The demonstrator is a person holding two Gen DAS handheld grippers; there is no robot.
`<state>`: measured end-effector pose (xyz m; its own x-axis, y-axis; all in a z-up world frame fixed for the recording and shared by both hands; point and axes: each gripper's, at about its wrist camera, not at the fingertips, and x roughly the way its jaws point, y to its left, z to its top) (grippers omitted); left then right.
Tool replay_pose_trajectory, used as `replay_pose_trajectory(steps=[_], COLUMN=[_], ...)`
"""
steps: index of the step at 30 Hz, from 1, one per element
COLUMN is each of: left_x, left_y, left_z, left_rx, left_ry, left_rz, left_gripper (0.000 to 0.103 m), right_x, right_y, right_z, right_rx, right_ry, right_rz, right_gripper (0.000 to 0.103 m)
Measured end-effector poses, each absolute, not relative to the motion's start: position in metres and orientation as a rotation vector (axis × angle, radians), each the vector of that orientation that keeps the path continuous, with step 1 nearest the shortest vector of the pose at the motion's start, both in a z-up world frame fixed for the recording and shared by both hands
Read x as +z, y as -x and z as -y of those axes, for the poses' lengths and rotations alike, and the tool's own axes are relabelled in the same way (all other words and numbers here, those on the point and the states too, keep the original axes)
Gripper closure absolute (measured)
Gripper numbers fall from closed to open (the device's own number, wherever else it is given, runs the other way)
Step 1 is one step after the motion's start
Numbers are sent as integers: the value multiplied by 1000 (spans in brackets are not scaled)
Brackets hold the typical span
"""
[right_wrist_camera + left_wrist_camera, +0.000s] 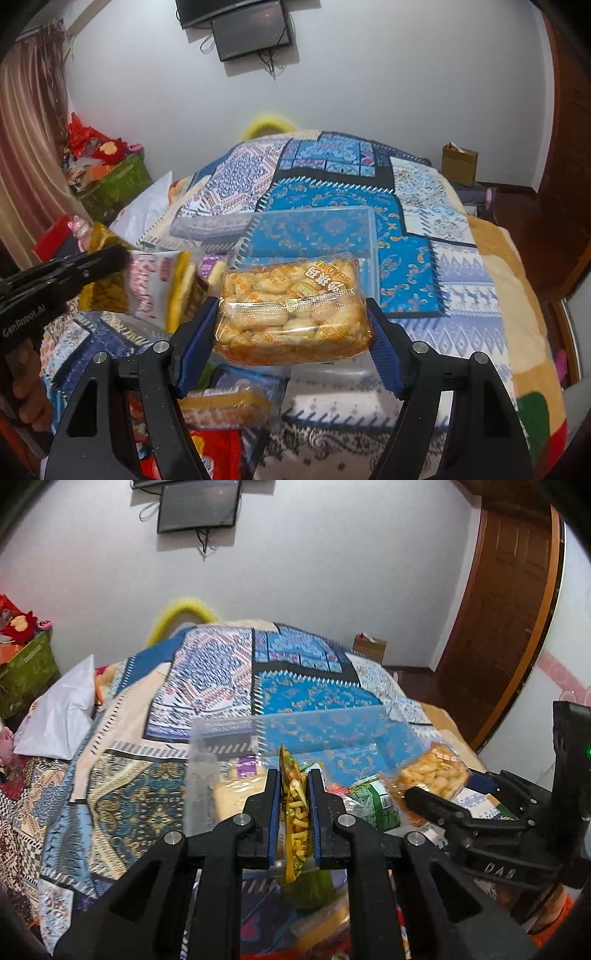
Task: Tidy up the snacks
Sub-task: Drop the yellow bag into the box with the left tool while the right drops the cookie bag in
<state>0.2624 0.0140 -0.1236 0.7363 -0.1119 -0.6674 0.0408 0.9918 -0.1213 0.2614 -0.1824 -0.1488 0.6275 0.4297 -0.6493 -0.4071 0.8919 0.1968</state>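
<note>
both grippers are loaded. left gripper (294, 790) is clenched on a yellow-green snack bag (295, 812), held edge-on and upright between the blue pads. right gripper (291, 325) is grasping a clear-wrapped pack of shaqima pastry (291, 310) across its width, jaws spread wide around it, pack lifted off the bed. from the right wrist view the left gripper (92, 266) shows at the far left with its bag hanging in the air.

clear plastic storage bin (369, 251) sits on the patterned quilt (424, 258) just beyond both held items. through its wall a few packets look already inside, incl. a white-and-pink one (155, 288), though i can't tell for sure which are in and which are beside it.

loose snacks left on the quilt near the grippers: green packet (376, 805), yellow-wrapped cakes (225, 406), red packet (218, 454).

judgement: roughly midway. some stuff binned, two items in transit, several to go. next, both held packs probably go into the bin.
</note>
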Motion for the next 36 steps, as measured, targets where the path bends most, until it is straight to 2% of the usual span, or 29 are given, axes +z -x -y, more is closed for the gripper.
replay_pose_trajectory(steps=[11,12,15,16,20,29,36], left_x=[-150,-150,-145,-142,-128,-104,-107], left_y=[-290,-289,-284,-281,-265,-216,-170], left_z=[-1,0,-2,-3,-3,-21,-39], left_rx=[-66,-59,-51,-43,-40,-27,11], left_ry=[80,76,71,66,28,30,30], left_rz=[-817,-817,-802,-785,-753,-735,-764], left_gripper=[89,84,54,50,49,41,38], right_x=[-166,-166,-167,-167,-165,-132,-121], right_y=[-285,-285,-285,-285,-283,-250,-208], right_z=[173,171,165,164,165,182,182], right_rx=[481,481,492,494,494,509,535], right_ry=[-6,10,34,37,35,-10,23], right_rz=[-791,-792,-803,-809,-823,-775,-746], right_gripper=[30,30,28,28,28,28,25])
